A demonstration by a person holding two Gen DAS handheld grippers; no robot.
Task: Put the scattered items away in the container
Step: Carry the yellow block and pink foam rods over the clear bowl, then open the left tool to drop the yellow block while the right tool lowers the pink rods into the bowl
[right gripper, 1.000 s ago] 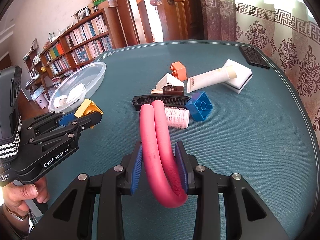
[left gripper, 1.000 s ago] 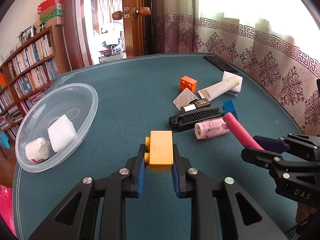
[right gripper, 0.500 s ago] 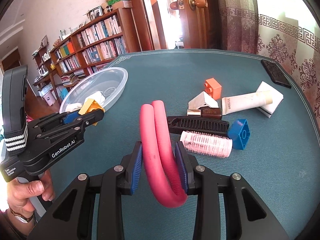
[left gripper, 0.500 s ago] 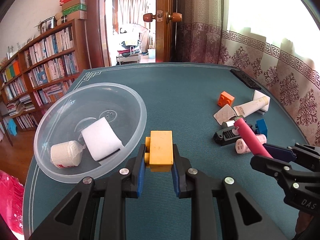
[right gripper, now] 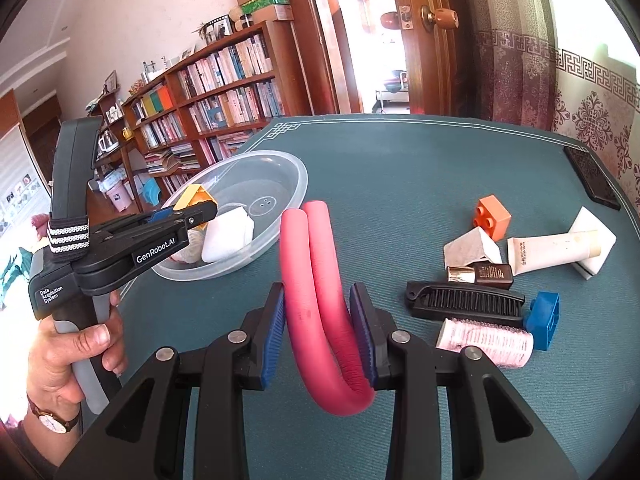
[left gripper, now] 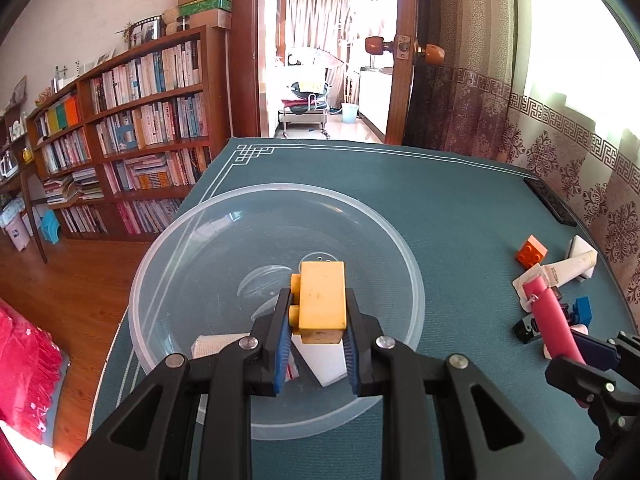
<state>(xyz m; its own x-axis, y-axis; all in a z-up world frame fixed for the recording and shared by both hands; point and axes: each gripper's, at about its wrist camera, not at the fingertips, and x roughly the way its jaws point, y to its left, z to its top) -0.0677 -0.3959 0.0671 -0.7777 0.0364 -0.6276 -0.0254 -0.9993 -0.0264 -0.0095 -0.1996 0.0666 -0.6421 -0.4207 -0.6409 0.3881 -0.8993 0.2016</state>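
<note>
My left gripper [left gripper: 318, 312] is shut on a yellow brick [left gripper: 322, 300] and holds it above the clear plastic bowl [left gripper: 168, 260]. From the right wrist the same gripper [right gripper: 200, 210] hangs over the bowl [right gripper: 296, 184], which holds a white folded cloth [right gripper: 228, 236] and a white roll, mostly hidden. My right gripper [right gripper: 322, 312] is shut on a folded pink foam tube [right gripper: 316, 280], off to the bowl's right. The tube [left gripper: 554, 320] also shows at the right of the left wrist view.
To the right on the teal table lie an orange brick [right gripper: 492, 216], a blue brick [right gripper: 544, 318], a black comb [right gripper: 464, 302], a pink hair roller [right gripper: 486, 340], a cream tube [right gripper: 552, 250], a small brown bottle [right gripper: 482, 274] and a black phone [right gripper: 592, 178]. A hand [right gripper: 72, 344] grips the left handle.
My left gripper carried the yellow brick leftward from the open table to over the bowl. The right gripper followed leftward with the pink tube, leaving the pile of items further right.
</note>
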